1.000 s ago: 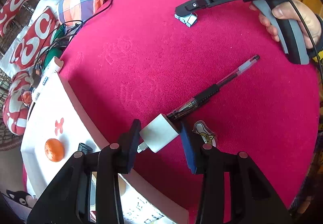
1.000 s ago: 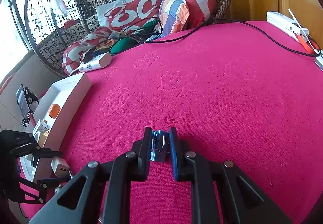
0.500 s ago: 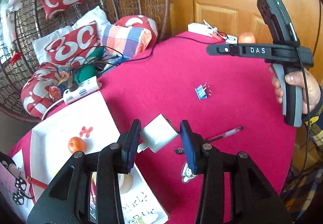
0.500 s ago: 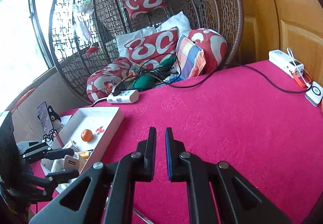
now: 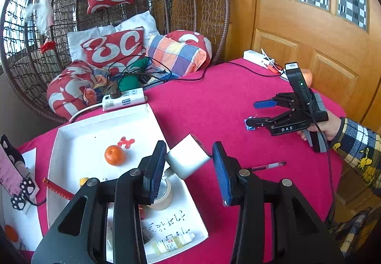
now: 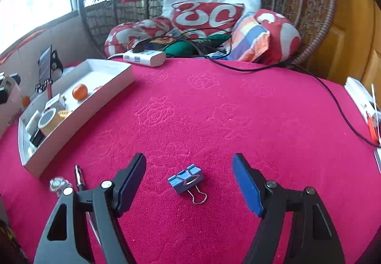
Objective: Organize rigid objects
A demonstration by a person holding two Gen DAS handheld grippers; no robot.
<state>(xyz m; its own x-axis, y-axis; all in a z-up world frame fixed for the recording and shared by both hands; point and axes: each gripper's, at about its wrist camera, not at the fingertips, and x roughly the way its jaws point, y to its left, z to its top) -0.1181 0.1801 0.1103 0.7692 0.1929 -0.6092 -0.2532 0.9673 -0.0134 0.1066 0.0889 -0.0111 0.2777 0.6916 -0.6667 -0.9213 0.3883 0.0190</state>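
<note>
My left gripper is shut on a white charger plug and holds it in the air over the right edge of the white tray. My right gripper is open, low over the red tablecloth, with a blue binder clip lying between its fingers. The right gripper also shows in the left wrist view, at the clip. A black pen lies on the cloth near the table's front; its tip also shows in the right wrist view.
The tray holds an orange, a tape roll, a small bottle and other bits. A white power strip and black cables lie at the table's far edge. A wicker chair with cushions stands behind. A sticker lies by the pen.
My left gripper has lifted the charger plug off the table and carried it left over the tray. My right gripper let go of the binder clip, rose, then came down open around it.
</note>
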